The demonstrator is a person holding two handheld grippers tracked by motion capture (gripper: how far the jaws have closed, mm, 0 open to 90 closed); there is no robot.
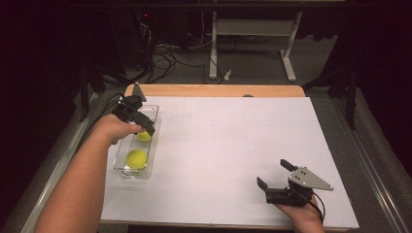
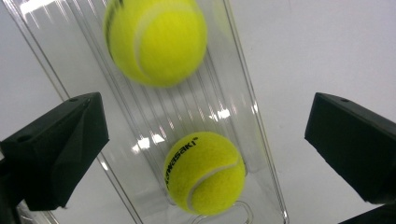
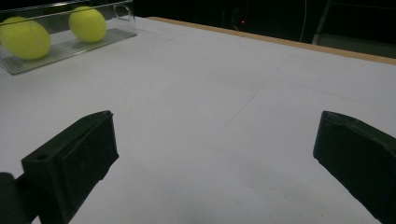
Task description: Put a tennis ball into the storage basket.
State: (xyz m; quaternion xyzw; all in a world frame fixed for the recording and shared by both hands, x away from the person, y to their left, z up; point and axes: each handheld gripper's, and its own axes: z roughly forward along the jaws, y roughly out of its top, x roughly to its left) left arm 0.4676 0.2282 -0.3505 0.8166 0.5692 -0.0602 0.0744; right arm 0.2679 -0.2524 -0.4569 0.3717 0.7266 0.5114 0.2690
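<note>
A clear plastic tray [image 1: 121, 166] lies at the table's left side with two yellow tennis balls in it, one [image 1: 144, 136] under my left gripper and one [image 1: 137, 158] closer to the person. My left gripper [image 1: 142, 127] hovers over the tray's far half, open. In the left gripper view its jaws [image 2: 208, 119] stand wide apart above the tray [image 2: 205, 102], with a printed ball [image 2: 205, 172] below and a blurred ball [image 2: 156, 39] above. My right gripper [image 1: 272, 173] rests open at the front right, empty [image 3: 217, 135]. The tray [image 3: 70, 46] and balls [image 3: 25, 37] [image 3: 88, 23] lie far off.
White paper [image 1: 233, 145] covers the table, with a wooden edge [image 1: 218, 90] at the back. Beyond it stand a white desk frame [image 1: 252, 34] and cables [image 1: 165, 58] on the floor. Metal rails [image 1: 374, 170] run along both table sides.
</note>
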